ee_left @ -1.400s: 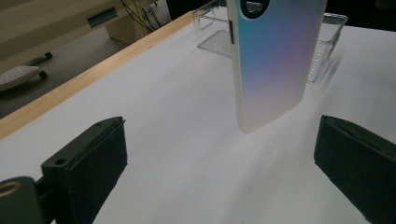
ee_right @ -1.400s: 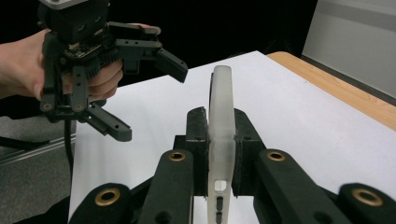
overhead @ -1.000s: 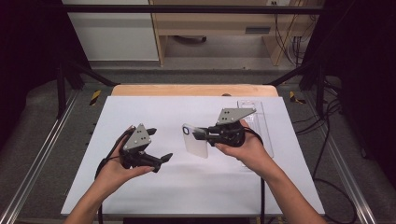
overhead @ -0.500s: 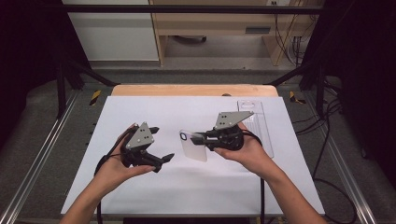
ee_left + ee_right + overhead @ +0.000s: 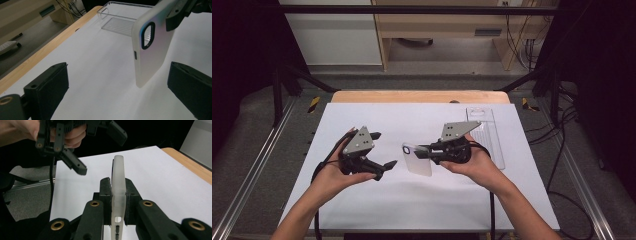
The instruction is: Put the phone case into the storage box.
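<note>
Holding a frosted phone case (image 5: 417,159) clamped edge-on, the right tool (image 5: 421,152) has it up off the table (image 5: 422,200). Left tool (image 5: 381,151) sits just beside it, jaws spread wide, gripping nothing.

I see a white sheet (image 5: 377,200) that covers the wooden table (image 5: 412,96). A clear plastic tray (image 5: 490,135) lies on the sheet near the far right corner. Behind the table stands a light wooden cabinet (image 5: 447,25).
</note>
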Demonstrator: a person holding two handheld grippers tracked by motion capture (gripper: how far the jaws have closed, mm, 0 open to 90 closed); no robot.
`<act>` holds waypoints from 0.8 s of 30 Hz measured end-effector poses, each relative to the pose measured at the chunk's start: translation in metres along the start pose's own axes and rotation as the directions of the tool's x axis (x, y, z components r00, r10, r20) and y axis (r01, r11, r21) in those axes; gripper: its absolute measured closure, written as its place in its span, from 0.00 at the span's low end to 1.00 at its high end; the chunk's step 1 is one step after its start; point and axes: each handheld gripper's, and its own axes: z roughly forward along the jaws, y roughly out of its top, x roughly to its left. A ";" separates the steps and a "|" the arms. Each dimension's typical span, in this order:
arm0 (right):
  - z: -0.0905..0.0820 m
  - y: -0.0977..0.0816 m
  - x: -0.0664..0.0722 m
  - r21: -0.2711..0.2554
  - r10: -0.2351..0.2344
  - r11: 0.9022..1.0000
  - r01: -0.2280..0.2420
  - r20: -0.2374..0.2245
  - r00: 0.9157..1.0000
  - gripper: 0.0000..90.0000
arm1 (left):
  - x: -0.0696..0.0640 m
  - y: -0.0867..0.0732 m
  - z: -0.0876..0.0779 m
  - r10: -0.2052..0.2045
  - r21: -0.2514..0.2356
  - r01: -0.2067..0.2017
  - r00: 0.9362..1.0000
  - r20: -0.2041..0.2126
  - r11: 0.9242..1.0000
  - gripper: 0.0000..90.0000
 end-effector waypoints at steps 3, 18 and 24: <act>0.002 -0.003 -0.001 0.005 -0.003 1.000 0.003 -0.008 1.000 0.90 | 0.000 0.002 -0.001 0.015 0.020 -0.016 1.000 0.007 1.000 0.04; 0.002 -0.001 0.000 0.009 -0.012 1.000 0.012 -0.029 1.000 0.90 | -0.011 0.008 0.000 0.101 0.045 -0.105 0.991 0.085 0.993 0.17; 0.007 -0.001 0.002 0.020 -0.020 1.000 0.021 -0.047 0.999 0.90 | -0.008 0.015 0.005 0.133 0.059 -0.140 0.984 0.116 0.988 0.27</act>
